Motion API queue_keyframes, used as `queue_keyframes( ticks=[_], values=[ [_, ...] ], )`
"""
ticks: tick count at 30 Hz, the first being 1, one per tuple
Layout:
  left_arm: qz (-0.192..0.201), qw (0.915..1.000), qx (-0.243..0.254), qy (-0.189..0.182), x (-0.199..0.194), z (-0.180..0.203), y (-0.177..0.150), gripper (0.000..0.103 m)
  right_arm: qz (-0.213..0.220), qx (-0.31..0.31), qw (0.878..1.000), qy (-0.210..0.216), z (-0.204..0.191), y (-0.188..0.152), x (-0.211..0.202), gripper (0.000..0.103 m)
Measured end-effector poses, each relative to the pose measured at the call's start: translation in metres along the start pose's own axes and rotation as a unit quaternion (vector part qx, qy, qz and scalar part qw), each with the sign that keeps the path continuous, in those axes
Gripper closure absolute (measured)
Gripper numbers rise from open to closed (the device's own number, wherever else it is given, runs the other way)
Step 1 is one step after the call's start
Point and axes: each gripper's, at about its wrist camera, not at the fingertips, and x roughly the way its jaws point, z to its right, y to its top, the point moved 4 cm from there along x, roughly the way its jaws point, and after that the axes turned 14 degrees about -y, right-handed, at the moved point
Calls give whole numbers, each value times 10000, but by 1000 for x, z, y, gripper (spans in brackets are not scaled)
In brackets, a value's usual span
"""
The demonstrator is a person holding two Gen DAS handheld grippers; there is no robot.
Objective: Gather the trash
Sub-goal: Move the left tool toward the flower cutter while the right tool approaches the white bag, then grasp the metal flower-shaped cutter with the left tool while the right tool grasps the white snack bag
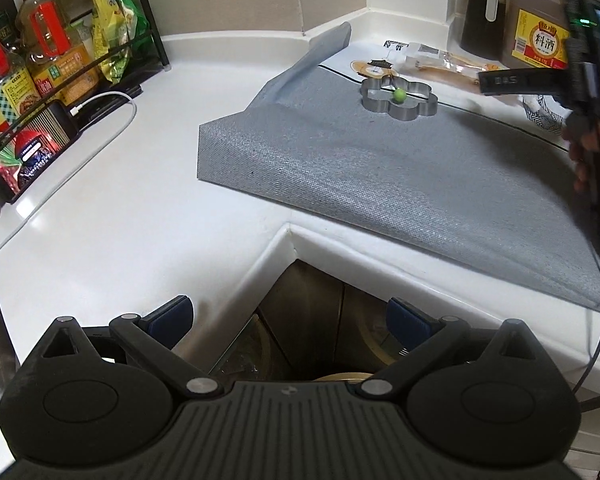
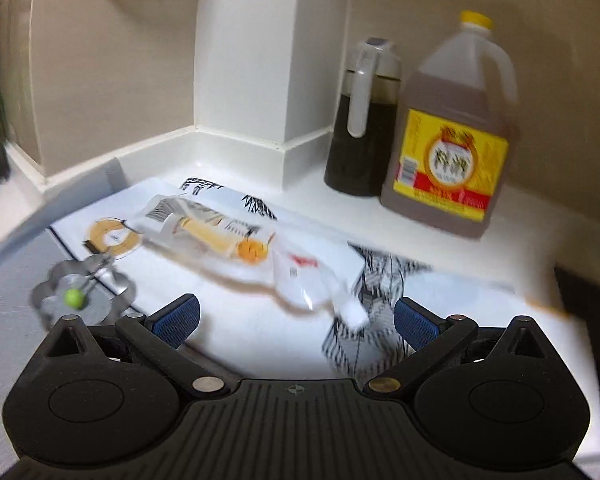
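Note:
A clear plastic wrapper with orange print lies on a white printed mat, with a smaller clear packet beside it. It also shows in the left wrist view at the far right. My right gripper is open and empty, just in front of the packet; the view is blurred. My left gripper is open and empty over the inner corner of the white counter. The right gripper appears at the right edge of the left wrist view.
A flower-shaped metal ring with a green knob stands on a grey cloth; it also shows in the right wrist view. A dark sauce jug and a large cooking-wine jug stand at the back. A bottle rack, phone and cable stand at left.

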Motion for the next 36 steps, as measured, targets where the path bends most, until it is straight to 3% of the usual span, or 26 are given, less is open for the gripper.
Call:
queue_keyframes(
  ticks=[4,5,6,7,8,11,15,19,22,24,26,28,36],
  values=[
    [32,10000,-9,-55,-1,-1,3,0,404,-876,9951,-199,-25,7,18,1],
    [58,10000,8,-72,-2,-1,4,0,543,-1116,9921,-163,-30,6,21,6],
    [91,9999,32,-94,-3,0,7,0,660,-1276,9896,-62,-34,6,23,15],
    [135,9998,53,-123,-4,2,9,0,702,-1330,9886,74,-35,5,24,45],
    [198,9996,82,-163,-5,4,13,0,656,-1295,9892,175,-34,4,25,58],
    [409,9986,144,-290,-6,16,31,0,755,-1082,9911,189,-20,2,14,69],
    [760,9959,162,-456,6,38,61,0,615,-831,9945,181,9,-15,-13,69],
    [908,9928,507,-588,39,66,97,0,743,-1160,9897,-402,27,-41,-26,69],
    [946,9907,849,-484,69,82,122,0,737,-1199,9890,-462,33,-42,-22,69],
    [854,9903,1004,-429,91,85,135,0,595,-1116,9914,-332,38,-40,-17,64],
    [782,9904,1051,-449,110,85,146,0,393,-970,9940,-329,44,-40,-11,37],
    [735,9910,1007,-483,127,82,155,0,270,-779,9957,-421,51,-38,-5,20],
    [858,9912,500,-876,155,67,165,0,111,-619,9978,-211,52,-32,8,12]
  ],
)
